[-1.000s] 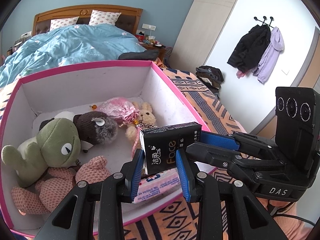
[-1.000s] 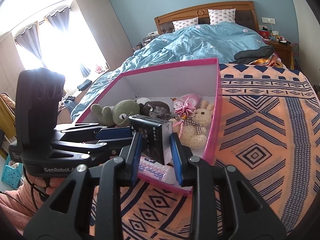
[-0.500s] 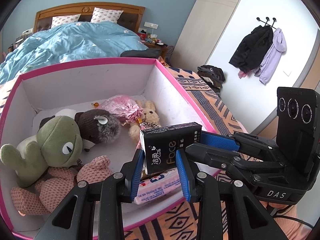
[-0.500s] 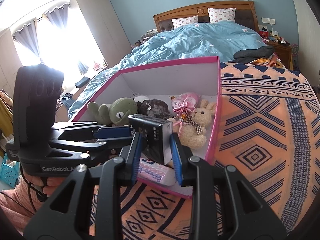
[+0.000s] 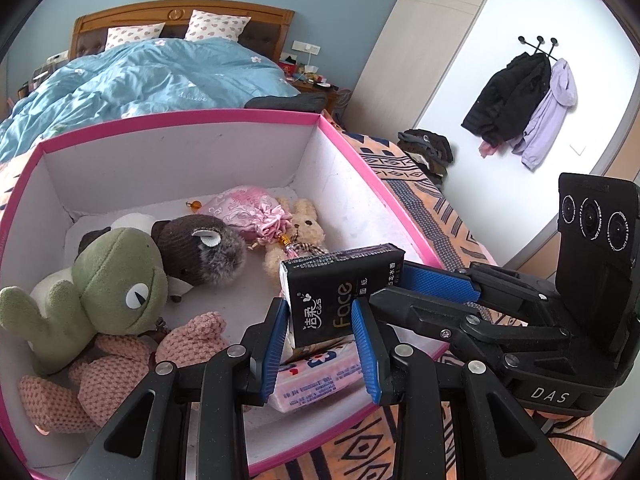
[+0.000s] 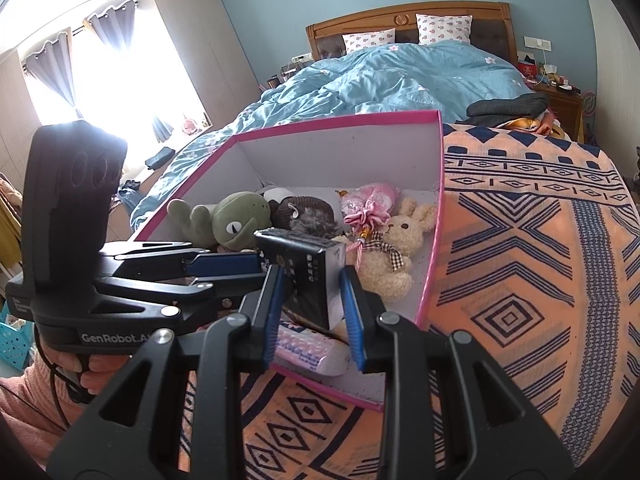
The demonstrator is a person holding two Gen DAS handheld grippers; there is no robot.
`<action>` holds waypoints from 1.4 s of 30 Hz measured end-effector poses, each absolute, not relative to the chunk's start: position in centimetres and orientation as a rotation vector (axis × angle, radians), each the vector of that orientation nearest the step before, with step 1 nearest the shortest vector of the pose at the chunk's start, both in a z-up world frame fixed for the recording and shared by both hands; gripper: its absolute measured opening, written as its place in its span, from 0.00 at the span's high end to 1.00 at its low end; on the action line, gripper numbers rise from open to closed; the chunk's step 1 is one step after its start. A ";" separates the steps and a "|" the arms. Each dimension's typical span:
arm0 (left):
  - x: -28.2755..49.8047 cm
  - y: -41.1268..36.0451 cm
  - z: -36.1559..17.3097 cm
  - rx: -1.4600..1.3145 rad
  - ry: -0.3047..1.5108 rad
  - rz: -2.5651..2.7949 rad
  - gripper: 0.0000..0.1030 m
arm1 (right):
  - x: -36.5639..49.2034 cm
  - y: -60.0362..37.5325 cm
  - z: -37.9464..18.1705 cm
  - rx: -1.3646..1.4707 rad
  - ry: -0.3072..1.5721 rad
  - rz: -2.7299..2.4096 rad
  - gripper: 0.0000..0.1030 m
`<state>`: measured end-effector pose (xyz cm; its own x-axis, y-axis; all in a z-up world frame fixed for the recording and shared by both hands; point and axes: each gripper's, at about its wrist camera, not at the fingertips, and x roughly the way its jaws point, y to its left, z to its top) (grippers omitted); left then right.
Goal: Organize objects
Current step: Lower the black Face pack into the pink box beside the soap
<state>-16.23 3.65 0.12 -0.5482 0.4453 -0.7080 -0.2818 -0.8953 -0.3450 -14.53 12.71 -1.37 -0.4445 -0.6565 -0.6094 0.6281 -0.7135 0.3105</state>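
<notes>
A: What's in the bkgd?
B: Bed w/ wooden headboard (image 5: 182, 10), two spotted pillows (image 6: 443, 28), rumpled blue duvet (image 5: 152, 76). Dark garment (image 5: 286, 101) lies at the duvet's edge.
A: Under the pink-rimmed carton?
B: Orange blanket w/ navy geometric pattern (image 6: 532, 240).
A: Walls?
B: Blue behind the bed. Black jacket (image 5: 508, 98) & lilac hoodie (image 5: 550, 116) hang on hooks, touching. Clothes pile (image 5: 426, 148) below. Bright window w/ grey curtains (image 6: 100, 64) far side.
</notes>
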 end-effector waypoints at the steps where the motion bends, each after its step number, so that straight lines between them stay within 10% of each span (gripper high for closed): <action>1: -16.3 3.6 0.1 -1.190 -0.268 2.435 0.68 | -14.6 12.7 -1.4 0.940 -0.047 -2.172 0.69; 42: -16.4 3.0 -0.2 -1.231 -0.283 2.460 0.69 | -15.3 10.5 -1.7 0.973 0.047 -2.177 0.69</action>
